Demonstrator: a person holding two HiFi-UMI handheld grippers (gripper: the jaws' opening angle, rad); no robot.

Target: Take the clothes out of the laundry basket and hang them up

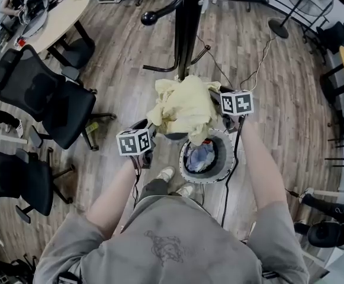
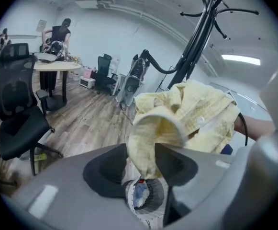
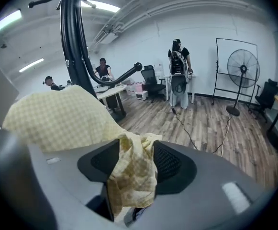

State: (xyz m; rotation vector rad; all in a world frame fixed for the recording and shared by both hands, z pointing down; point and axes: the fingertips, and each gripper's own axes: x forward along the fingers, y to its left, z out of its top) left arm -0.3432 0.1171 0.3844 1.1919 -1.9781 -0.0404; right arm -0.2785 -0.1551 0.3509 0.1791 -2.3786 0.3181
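Both claws are clamped tight on the yellow checked shirt (image 1: 183,106): the left gripper (image 2: 141,163) pinches a fold at its seven o'clock edge, the right gripper (image 3: 134,163) another at three o'clock. It hangs bunched just above the laundry basket (image 1: 219,176), which has more clothes inside. The lift-out looks done. Next, I'd say, carry it to the coat stand (image 1: 186,34) at twelve o'clock and drape it over a hook.

Fig. legend, items as counted. There were 2 grippers: left gripper (image 2: 141,161) & right gripper (image 3: 135,164); 1 yellow shirt (image 1: 183,108); 1 laundry basket (image 1: 184,164); 1 coat stand (image 1: 186,28); 1 floor fan (image 3: 242,68), far right; 2 black office chairs (image 1: 41,93), near left; 3 persons (image 3: 179,63), far.
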